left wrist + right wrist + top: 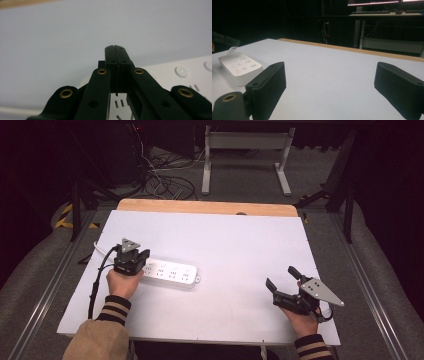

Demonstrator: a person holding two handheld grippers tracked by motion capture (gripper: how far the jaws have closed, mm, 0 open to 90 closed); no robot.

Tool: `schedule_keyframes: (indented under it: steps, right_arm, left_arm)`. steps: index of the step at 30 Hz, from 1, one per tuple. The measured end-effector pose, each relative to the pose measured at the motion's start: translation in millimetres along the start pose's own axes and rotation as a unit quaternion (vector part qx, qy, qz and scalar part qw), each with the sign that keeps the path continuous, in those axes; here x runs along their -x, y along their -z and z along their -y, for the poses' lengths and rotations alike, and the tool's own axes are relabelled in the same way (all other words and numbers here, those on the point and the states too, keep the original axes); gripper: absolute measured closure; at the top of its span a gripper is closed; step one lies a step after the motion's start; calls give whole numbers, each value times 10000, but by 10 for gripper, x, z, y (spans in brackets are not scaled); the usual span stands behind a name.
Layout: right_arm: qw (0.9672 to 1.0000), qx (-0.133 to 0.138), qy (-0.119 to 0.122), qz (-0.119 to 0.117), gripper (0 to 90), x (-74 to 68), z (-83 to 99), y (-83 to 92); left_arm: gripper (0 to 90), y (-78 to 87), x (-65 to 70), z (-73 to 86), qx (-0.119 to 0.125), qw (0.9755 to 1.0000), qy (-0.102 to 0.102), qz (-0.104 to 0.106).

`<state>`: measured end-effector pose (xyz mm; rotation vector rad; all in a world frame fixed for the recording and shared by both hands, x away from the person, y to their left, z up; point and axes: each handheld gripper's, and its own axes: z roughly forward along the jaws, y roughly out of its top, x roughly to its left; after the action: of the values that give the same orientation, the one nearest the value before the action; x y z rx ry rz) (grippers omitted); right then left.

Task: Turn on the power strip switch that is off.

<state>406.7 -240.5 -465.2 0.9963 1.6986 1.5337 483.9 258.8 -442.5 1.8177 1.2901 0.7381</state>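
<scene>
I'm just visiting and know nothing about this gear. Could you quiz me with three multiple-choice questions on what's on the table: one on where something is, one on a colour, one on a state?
1. The power strip lies:
A. near the left gripper
B. under the right gripper
C. on the floor

2. The power strip is:
A. black
B. white
C. orange

3. The right gripper's jaws stand:
A. pressed together
B. clamped on a cable
C. wide apart

Answers: 1 A, that gripper is over the strip's end. 2 B, its casing is white. 3 C, bare table shows between them.
</scene>
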Motion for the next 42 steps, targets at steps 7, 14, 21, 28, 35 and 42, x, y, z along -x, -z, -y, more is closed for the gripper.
schedule_keyframes:
  steps: [7,14,21,28,35,42]
  right_arm:
    - [10000,34,-12,11,109,7,-7,10]
    - [10000,50,-20,13,109,9,-10,8]
    - [9999,82,-27,54,109,15,-17,6]
    - [9999,140,-50,70,109,19,-24,7]
    - [9999,128,-22,69,109,19,-23,1]
    - [9999,122,-19,79,109,18,-22,1]
  left_arm:
    - [900,405,86,33,1519,9870,224,-469]
    - [900,869,91,236,2740,9569,360,-889]
    - [900,1155,49,461,3044,9447,461,-1126]
    - [900,1159,55,475,3087,9416,315,-1307]
    - [900,1141,50,482,3074,9421,294,-1308]
    - [378,1031,56,515,3580,9252,-66,-1259]
